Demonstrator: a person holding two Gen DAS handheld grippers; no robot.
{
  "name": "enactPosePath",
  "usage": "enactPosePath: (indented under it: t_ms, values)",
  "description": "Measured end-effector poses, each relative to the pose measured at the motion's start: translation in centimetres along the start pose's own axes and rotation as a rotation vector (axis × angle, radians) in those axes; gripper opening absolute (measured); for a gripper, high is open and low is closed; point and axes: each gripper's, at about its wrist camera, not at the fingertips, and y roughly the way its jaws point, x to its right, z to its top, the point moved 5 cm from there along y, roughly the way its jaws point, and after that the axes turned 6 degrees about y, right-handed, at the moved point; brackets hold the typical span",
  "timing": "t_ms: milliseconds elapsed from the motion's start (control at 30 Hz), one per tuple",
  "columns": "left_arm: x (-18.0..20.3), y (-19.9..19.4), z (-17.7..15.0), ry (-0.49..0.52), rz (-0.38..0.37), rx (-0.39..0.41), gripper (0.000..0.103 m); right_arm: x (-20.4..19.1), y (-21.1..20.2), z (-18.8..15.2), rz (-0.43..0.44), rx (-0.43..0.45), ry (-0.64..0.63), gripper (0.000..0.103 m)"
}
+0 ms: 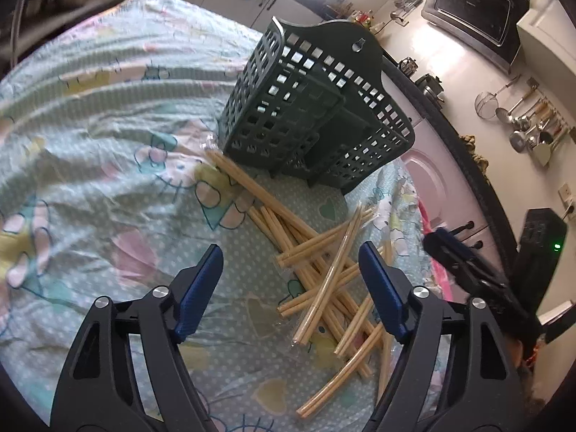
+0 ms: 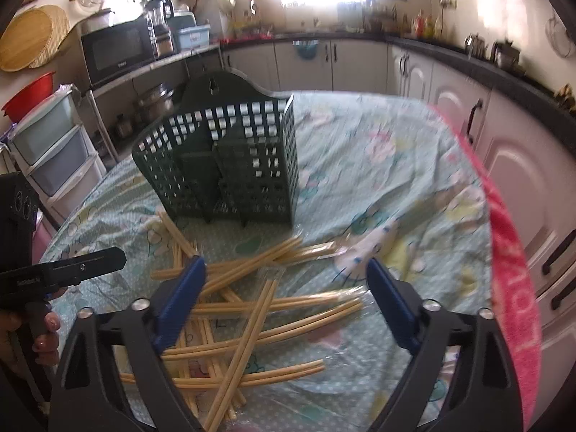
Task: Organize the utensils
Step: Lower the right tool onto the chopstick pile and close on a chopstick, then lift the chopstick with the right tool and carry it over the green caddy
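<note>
Both left gripper (image 1: pixel 289 289) and right gripper (image 2: pixel 286 302) open and empty over light, stiff, slippery wrapped chopsticks (image 2: pixel 252 309): best pinched mid-length, for the holder (image 2: pixel 230 165).

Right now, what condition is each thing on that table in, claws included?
Green basket: upright on the cloth, nothing visible inside.
Chopsticks: scattered in a crossed pile in front of the basket, some in clear wrappers.
Tablecloth: spread over the table, wrinkled.
Left claw: open, holding nothing, above the pile.
Right claw: open, holding nothing, above the pile.
</note>
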Motion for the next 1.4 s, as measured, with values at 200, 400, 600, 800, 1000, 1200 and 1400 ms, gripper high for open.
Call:
enactPosePath:
  t_ms: [200, 400, 600, 800, 1000, 1200, 1400]
  values:
    - [-0.4, 1.2, -0.6, -0.057, -0.059, -0.047, 0.062, 0.2, 2.7, -0.6, 0.037, -0.111, 0.042, 0.068]
    - [-0.6, 1.9, -0.8, -0.085, -0.086, -0.062, 0.049, 0.2, 4.2, -1.0, 0.087, -0.187, 0.072, 0.045]
    - [-0.8, 2.6, -0.8, -0.106, -0.087, -0.080, 0.038, 0.0, 4.8, -0.9, 0.115, -0.214, 0.085, 0.017]
    - [-0.8, 2.6, -1.0, -0.101, -0.074, -0.087, 0.012, 0.3, 4.2, -0.4, 0.119, -0.183, 0.099, 0.013]
    - [-0.4, 1.7, 0.1, -0.078, -0.086, -0.051, 0.004, 0.3, 3.0, 0.6, 0.124, -0.145, 0.097, 0.012]
    - [0.8, 0.0, 2.2, -0.022, -0.096, 0.003, 0.003, -0.2, 1.4, 1.8, 0.134, -0.103, 0.080, 0.011]
    - [2.6, -2.2, 5.2, 0.063, -0.095, 0.070, 0.002, -1.2, -0.5, 3.6, 0.161, -0.057, 0.061, 0.010]
